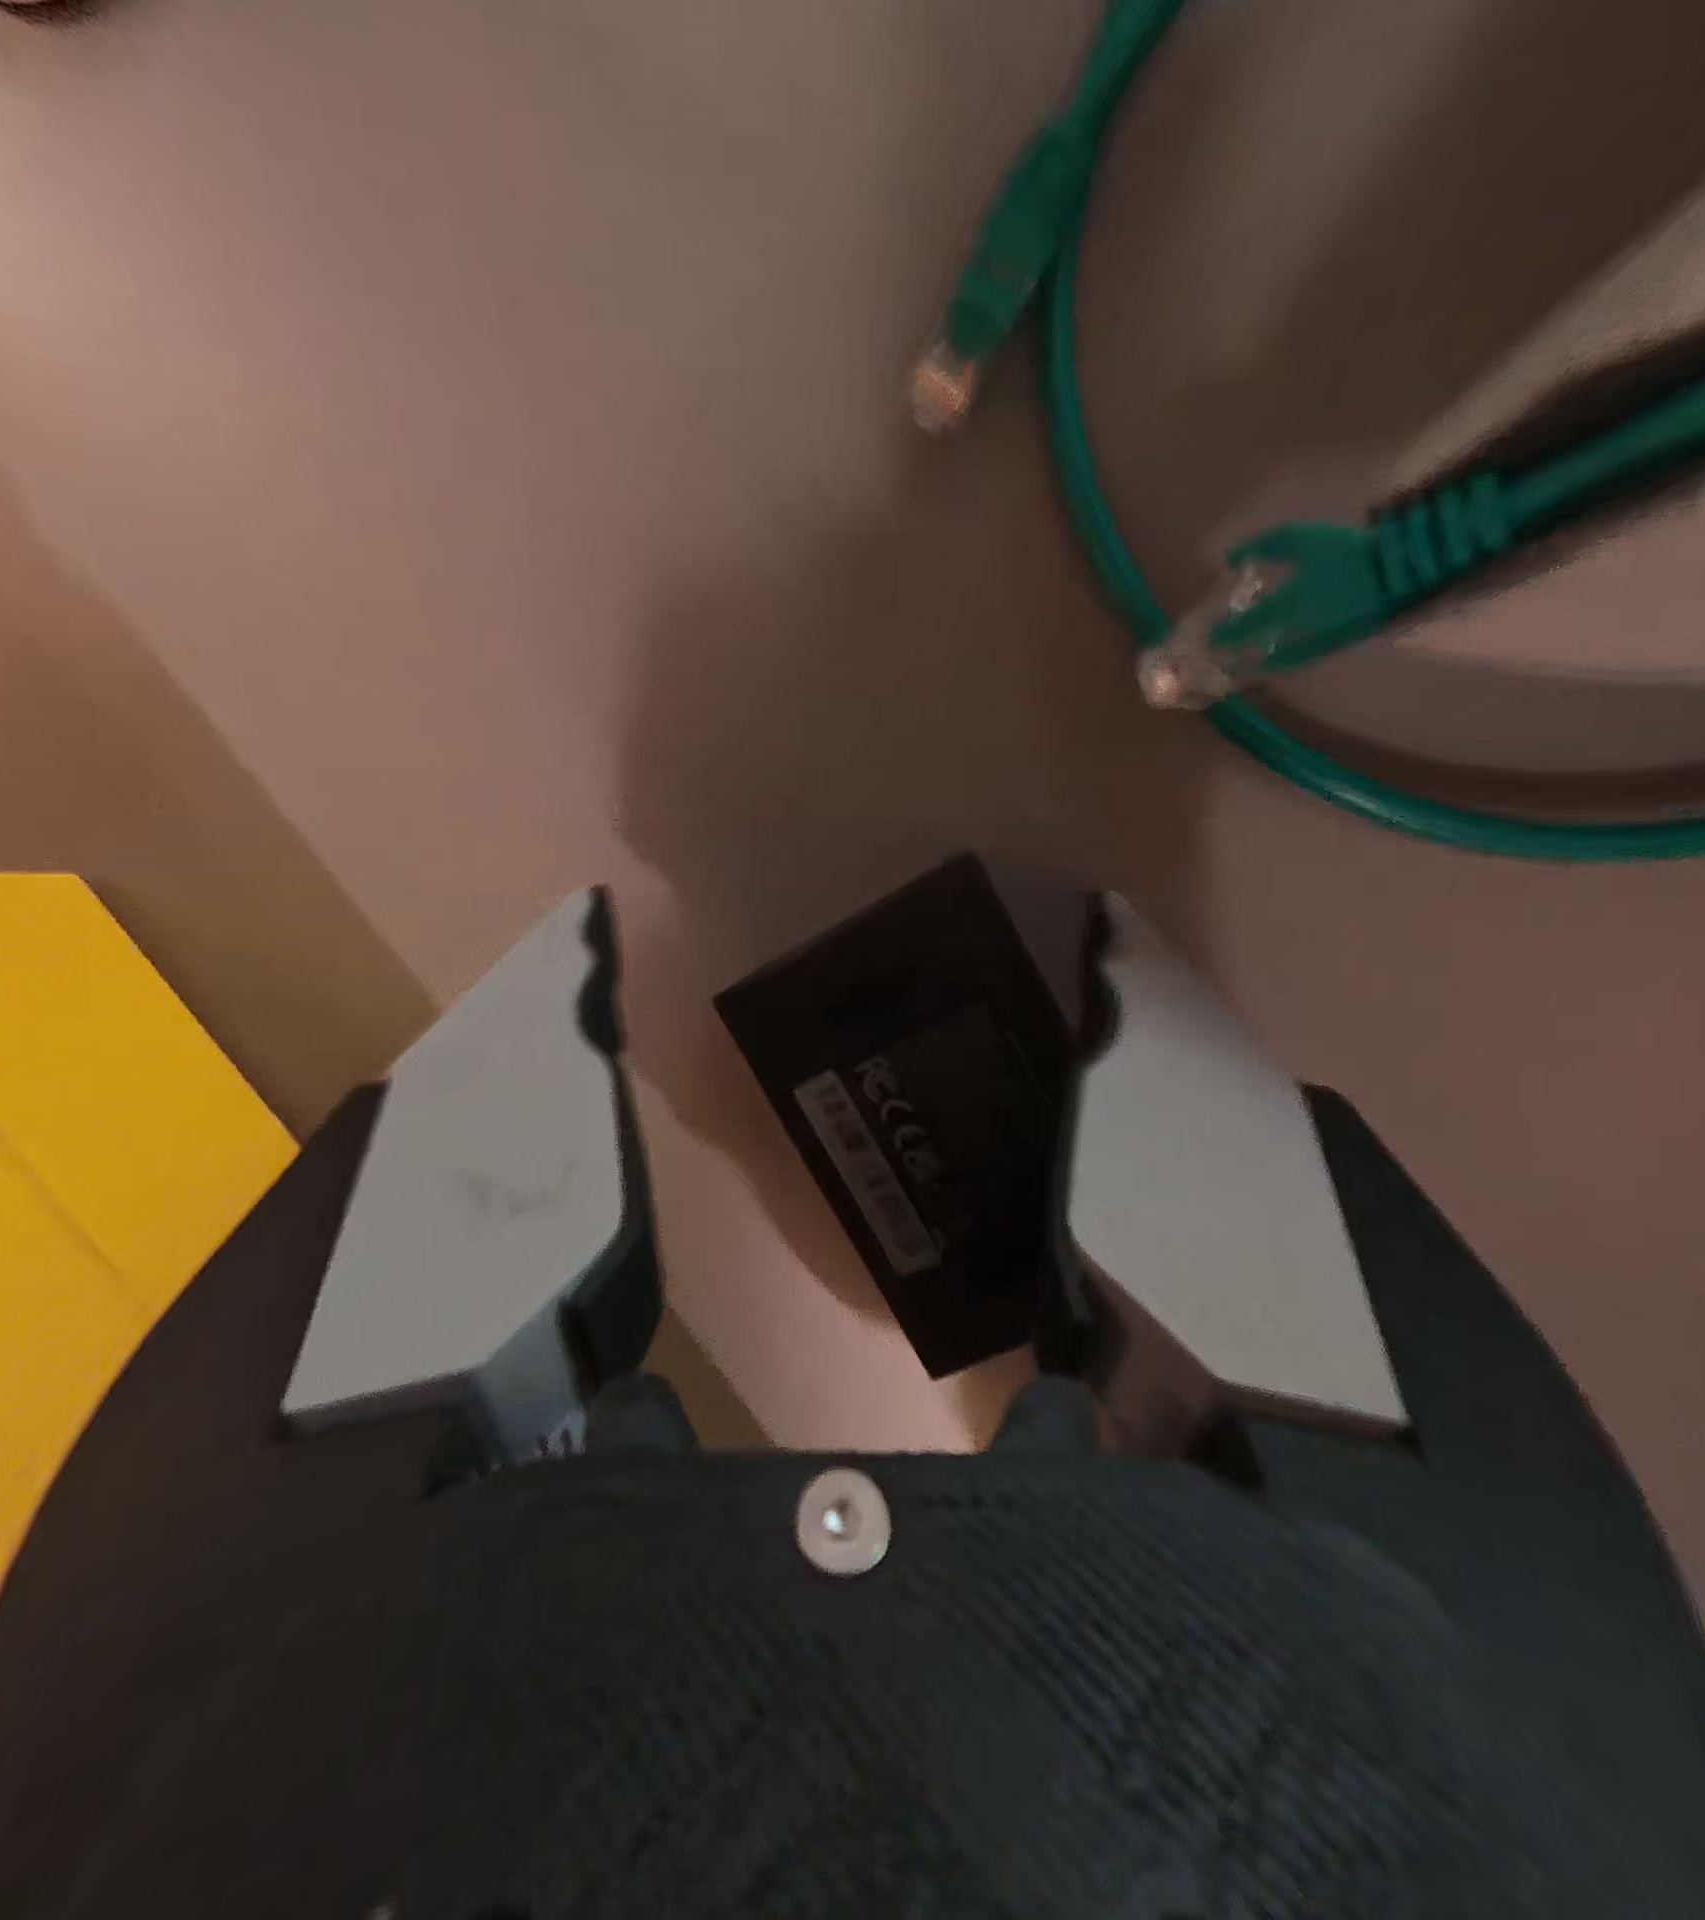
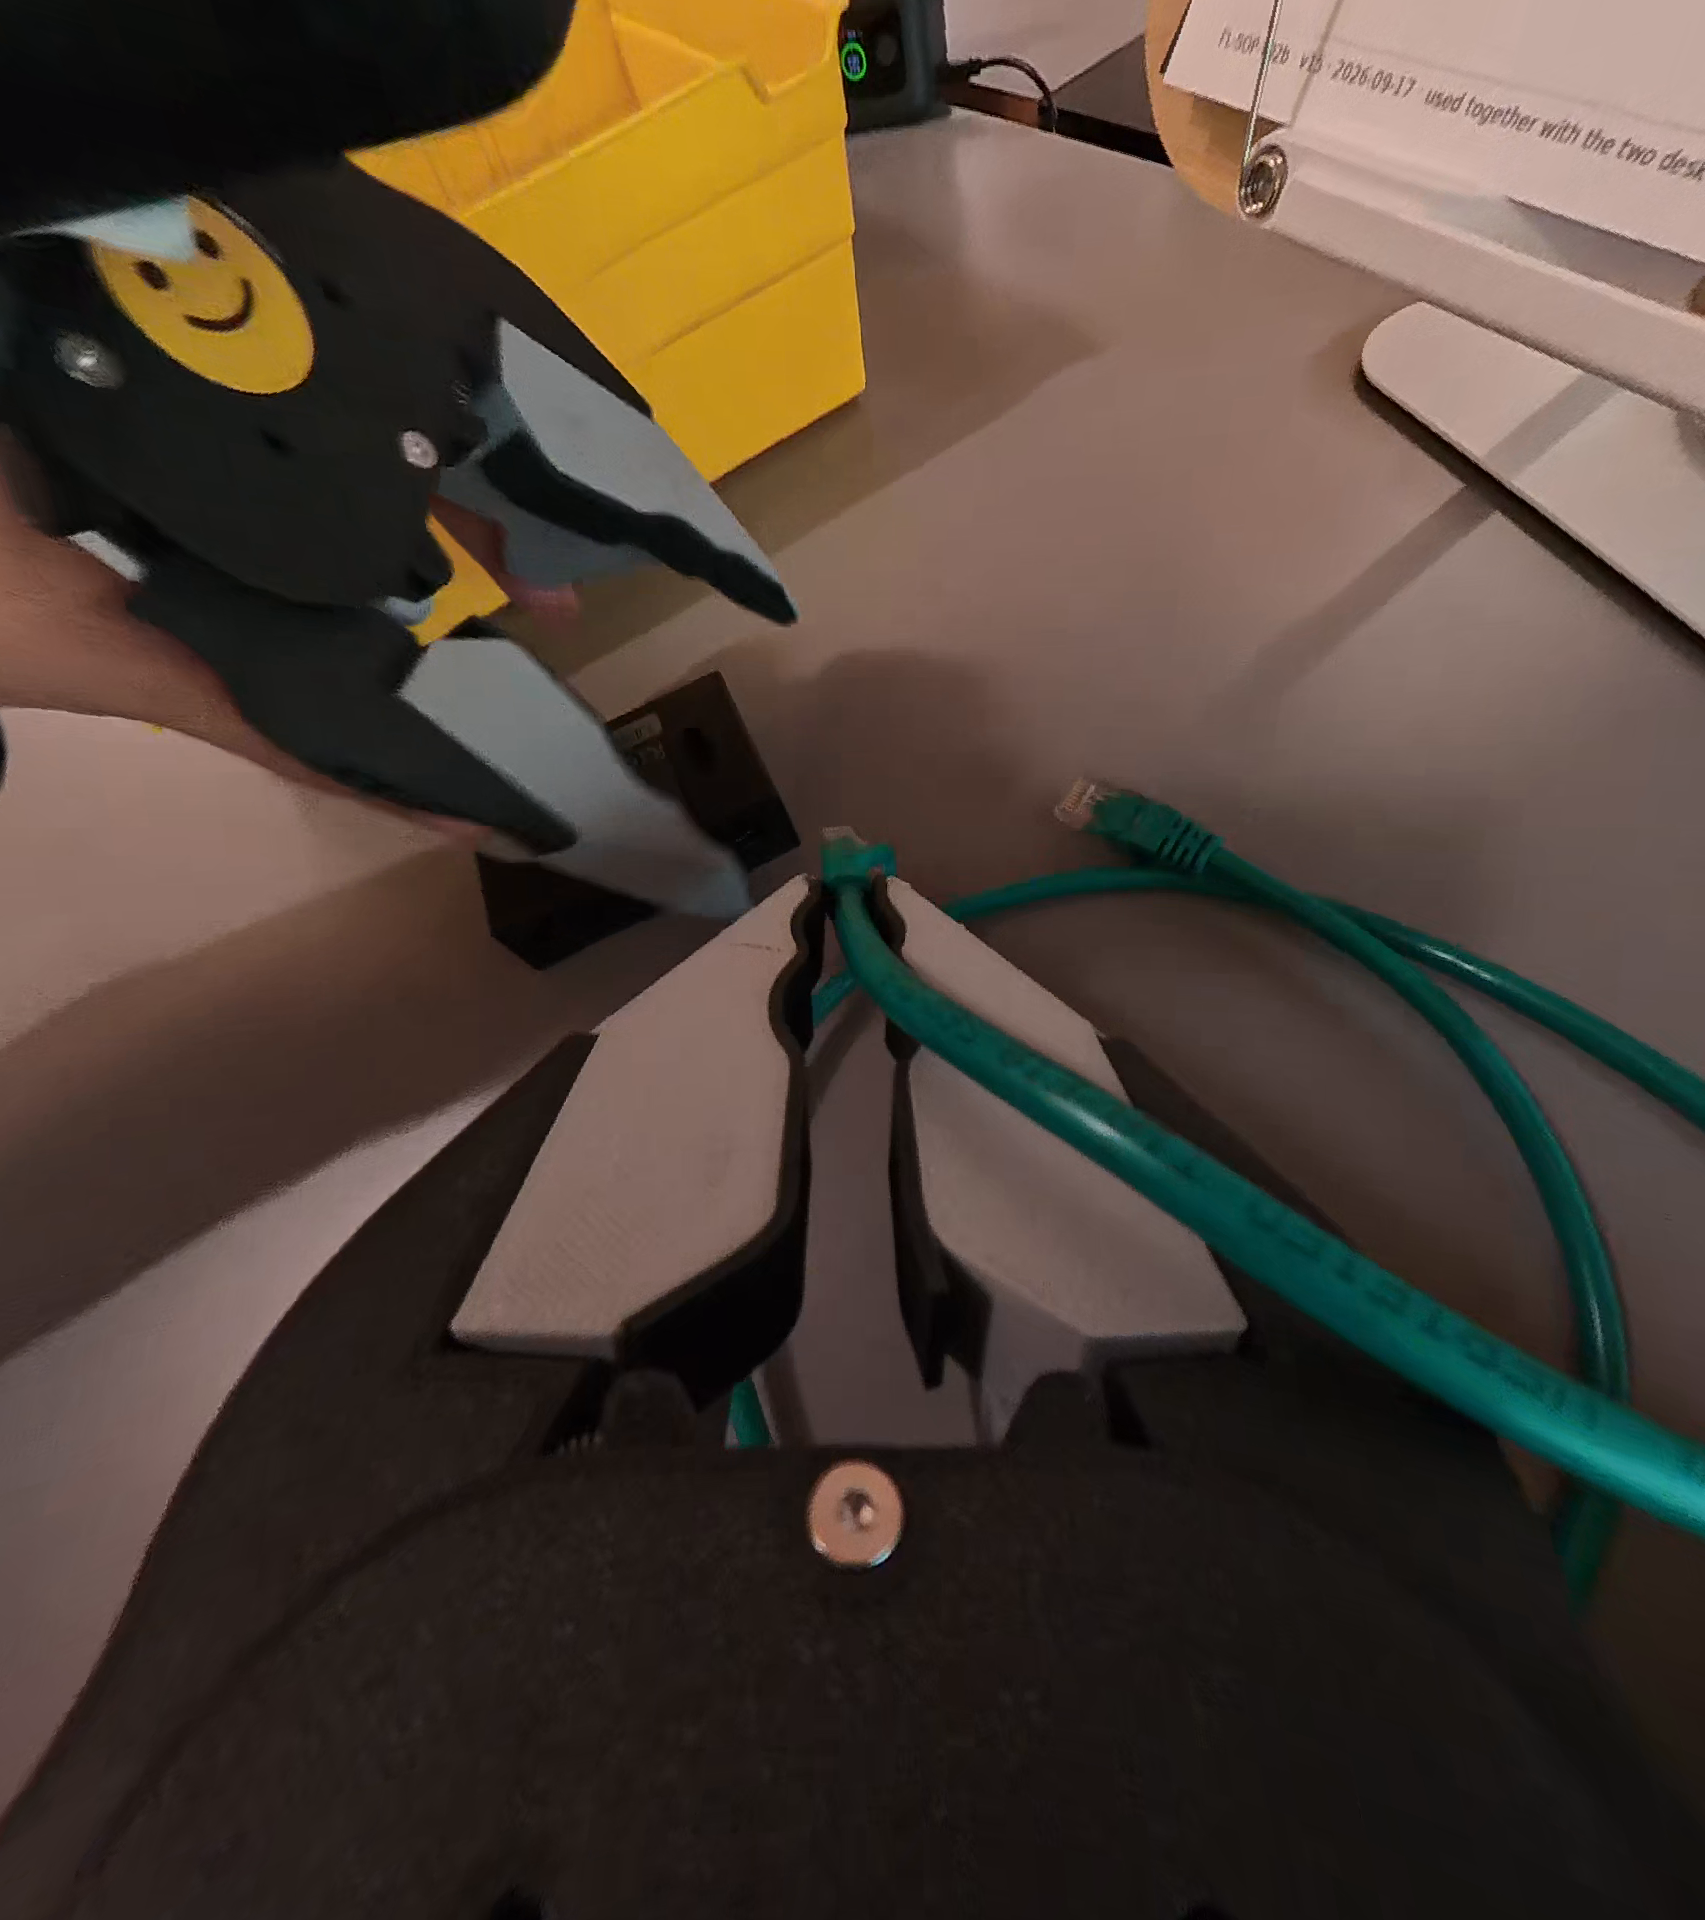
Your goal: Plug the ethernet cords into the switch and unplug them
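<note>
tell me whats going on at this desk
A person works two handheld grippers. The right gripper is shut on a green ethernet cord just behind its plug, which points toward the black switch. The left gripper is open around the switch. A second green plug lies loose on the desk; nothing is plugged in.

Switch (image 2: 713, 769) lies before the bin (image 2: 723, 239) (cords (image 2: 1450, 997) rightward).
</note>
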Demonstrator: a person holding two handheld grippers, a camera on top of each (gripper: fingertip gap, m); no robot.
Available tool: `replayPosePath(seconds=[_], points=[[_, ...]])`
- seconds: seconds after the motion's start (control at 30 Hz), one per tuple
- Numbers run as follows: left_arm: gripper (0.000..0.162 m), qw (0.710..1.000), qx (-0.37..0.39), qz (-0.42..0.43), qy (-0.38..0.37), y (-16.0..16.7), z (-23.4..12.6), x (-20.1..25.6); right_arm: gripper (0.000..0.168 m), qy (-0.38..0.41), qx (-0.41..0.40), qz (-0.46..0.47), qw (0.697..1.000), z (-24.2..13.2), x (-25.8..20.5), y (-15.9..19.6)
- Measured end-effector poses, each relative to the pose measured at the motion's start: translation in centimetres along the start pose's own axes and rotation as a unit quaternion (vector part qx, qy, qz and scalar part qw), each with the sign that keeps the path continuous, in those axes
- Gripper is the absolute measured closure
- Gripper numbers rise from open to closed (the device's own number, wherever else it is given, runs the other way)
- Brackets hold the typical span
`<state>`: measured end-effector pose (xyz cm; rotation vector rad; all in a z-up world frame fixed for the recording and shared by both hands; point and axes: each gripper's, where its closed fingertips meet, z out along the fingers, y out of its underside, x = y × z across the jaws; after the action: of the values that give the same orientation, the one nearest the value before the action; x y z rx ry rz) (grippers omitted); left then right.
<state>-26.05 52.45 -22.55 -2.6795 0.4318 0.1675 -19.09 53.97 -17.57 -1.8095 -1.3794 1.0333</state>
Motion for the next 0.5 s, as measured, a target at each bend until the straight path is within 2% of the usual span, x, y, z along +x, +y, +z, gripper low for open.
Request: replayPosePath(seconds=[0.03,0.07,0.1,0.17,0.27,0.3,0.4,0.5], points=[[0.093,1.000,-0.001,-0.009,0.005,-0.2,0.1,-0.1,0.163,-0.003,0.004,0.003,1.000,-0.1,0.0,-0.1],[0.097,1.000,-0.005,-0.014,0.015,-0.2,0.4,0.0,0.163,-0.005,0.008,0.005,1.000,-0.3,0.0,-0.3],[0.108,1.000,-0.005,-0.020,0.023,-0.3,0.4,0.1,0.163,-0.005,0.011,0.006,1.000,-0.4,0.0,-0.4],[0.141,1.000,-0.013,-0.011,0.005,-0.2,0.5,-0.4,0.163,-0.008,0.016,0.007,1.000,-0.5,-0.1,-0.6],[0.149,0.999,-0.014,0.020,-0.039,0.2,0.2,-1.5,0.163,-0.011,0.020,0.007,1.000,-0.6,-0.3,-0.8],[0.161,0.999,-0.006,0.018,-0.039,0.1,-0.1,-1.5,0.163,-0.013,0.021,0.007,1.000,-0.7,-0.3,-0.8],[0.162,0.999,0.026,0.003,-0.037,-0.7,-1.4,-1.9,0.163,-0.015,0.025,0.006,1.000,-0.8,-0.5,-1.0],[0.146,0.999,0.026,-0.020,-0.020,-0.6,-2.7,-2.2,0.163,-0.019,0.026,0.009,0.999,-0.9,-0.5,-1.0]])
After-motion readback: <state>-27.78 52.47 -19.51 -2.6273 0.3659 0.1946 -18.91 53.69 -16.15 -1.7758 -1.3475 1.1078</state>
